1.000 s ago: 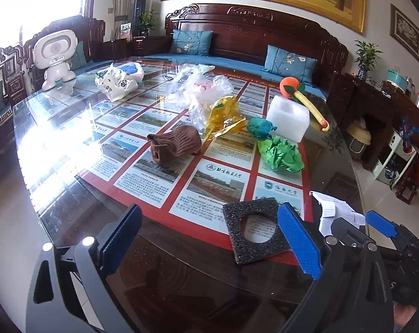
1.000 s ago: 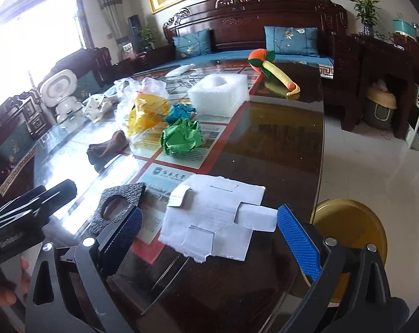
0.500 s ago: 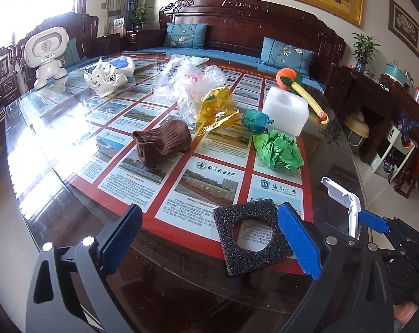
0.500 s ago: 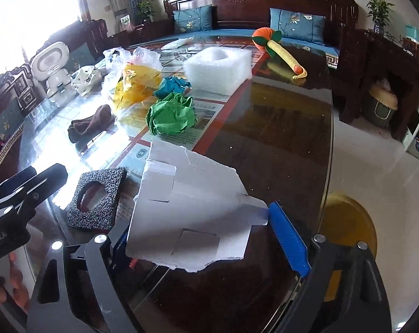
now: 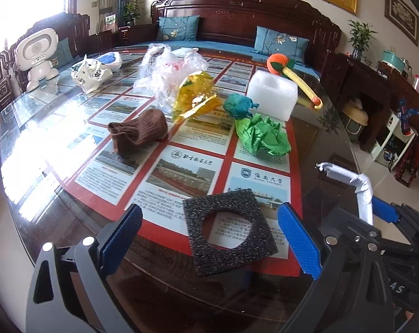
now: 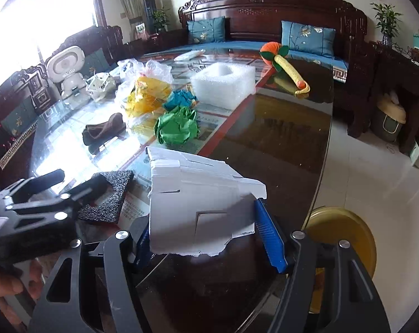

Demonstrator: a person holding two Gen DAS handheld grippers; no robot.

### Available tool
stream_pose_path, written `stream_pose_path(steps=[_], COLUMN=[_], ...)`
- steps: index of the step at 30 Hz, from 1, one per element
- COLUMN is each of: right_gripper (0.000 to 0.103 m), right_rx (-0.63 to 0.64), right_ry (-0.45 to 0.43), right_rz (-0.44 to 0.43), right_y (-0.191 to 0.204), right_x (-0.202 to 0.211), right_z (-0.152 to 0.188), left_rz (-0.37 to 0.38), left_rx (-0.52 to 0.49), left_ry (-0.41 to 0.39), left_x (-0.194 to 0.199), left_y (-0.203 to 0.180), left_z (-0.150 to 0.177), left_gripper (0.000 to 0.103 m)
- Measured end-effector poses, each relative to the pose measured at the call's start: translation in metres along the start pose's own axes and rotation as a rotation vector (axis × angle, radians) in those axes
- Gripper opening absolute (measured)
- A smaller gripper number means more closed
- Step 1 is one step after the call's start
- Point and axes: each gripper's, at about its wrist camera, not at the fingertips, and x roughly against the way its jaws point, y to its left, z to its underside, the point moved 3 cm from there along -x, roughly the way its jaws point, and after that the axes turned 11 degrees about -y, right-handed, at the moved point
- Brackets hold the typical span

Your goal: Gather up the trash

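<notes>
My right gripper [image 6: 202, 219] is closing its jaws on a torn white cardboard piece [image 6: 198, 183], which stands bent between the blue pads and raised off the glass table [image 6: 278, 144]. From the left wrist view the same cardboard [image 5: 348, 177] shows at the right. A black foam square [image 5: 223, 262] with a round hole lies flat on the table, just ahead of and between the fingers of my open left gripper [image 5: 209, 216]. Nothing is gripped there. Further back lie green crumpled paper [image 5: 262, 138], a teal wad [image 5: 238, 105], a yellow wrapper [image 5: 195, 97] and a brown sock [image 5: 138, 130].
A white foam block [image 5: 273, 97], a clear plastic bag [image 5: 167, 69], a plush carrot [image 5: 292, 75] and a white robot toy [image 5: 38, 52] sit further along the table. A yellow bin [image 6: 342, 236] stands on the tiled floor beside the table's right edge.
The white cardboard lay flat on the table; now it is lifted and bent between the right pads, which have drawn together. The left gripper has moved closer to the black foam square.
</notes>
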Motion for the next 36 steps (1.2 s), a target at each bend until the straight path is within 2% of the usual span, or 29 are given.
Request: stream_pose_path(steps=[7, 9, 11, 15, 18, 23, 25, 26, 27, 30, 36], right_gripper=[0.064, 0.064, 0.064, 0.064, 0.064, 0.064, 0.064, 0.064, 0.064, 0.064, 0.064], right_rx=[-0.02, -0.021, -0.027, -0.042, -0.041, -0.031, -0.034, -0.036, -0.039, -0.037, -0.032], right_ry=[-0.029, -0.041, -0.049, -0.068, -0.079, -0.074, -0.07, -0.067, -0.065, -0.065, -0.071], right_rz=[-0.021, -0.028, -0.033, -0.047, -0.055, -0.063, -0.065, -0.067, -0.07, -0.075, -0.077], right_y=[-0.012, -0.014, -0.017, -0.019, -0.017, -0.014, -0.013, -0.014, -0.013, -0.011, -0.01], right_x=[0.012, 0.016, 0.02, 0.027, 0.031, 0.032, 0.031, 0.029, 0.029, 0.03, 0.032], right_z=[-0.01, -0.012, -0.013, -0.017, -0.018, -0.016, -0.015, -0.016, -0.015, -0.015, -0.018], left_rz=[-0.023, -0.033, -0.041, -0.045, -0.021, 0.011, 0.006, 0.004, 0.009, 0.037, 0.021], left_rx=[-0.016, -0.017, -0.019, -0.035, -0.008, 0.019, 0.008, 0.005, 0.004, 0.029, 0.037], left_ry=[0.034, 0.059, 0.08, 0.08, 0.073, 0.024, 0.024, 0.028, 0.039, 0.067, 0.071], left_x=[-0.015, -0.02, -0.023, -0.022, -0.019, -0.008, -0.007, -0.008, -0.01, -0.014, -0.015], left_y=[-0.018, -0.019, -0.02, -0.023, -0.021, -0.017, -0.016, -0.016, -0.015, -0.012, -0.009], left_z=[-0.001, 0.002, 0.004, 0.005, 0.005, -0.004, -0.005, -0.004, -0.003, 0.005, 0.004], left_gripper=[0.095, 0.079, 0.068, 0.062, 0.056, 0.044, 0.044, 0.038, 0.016, 0.015, 0.016])
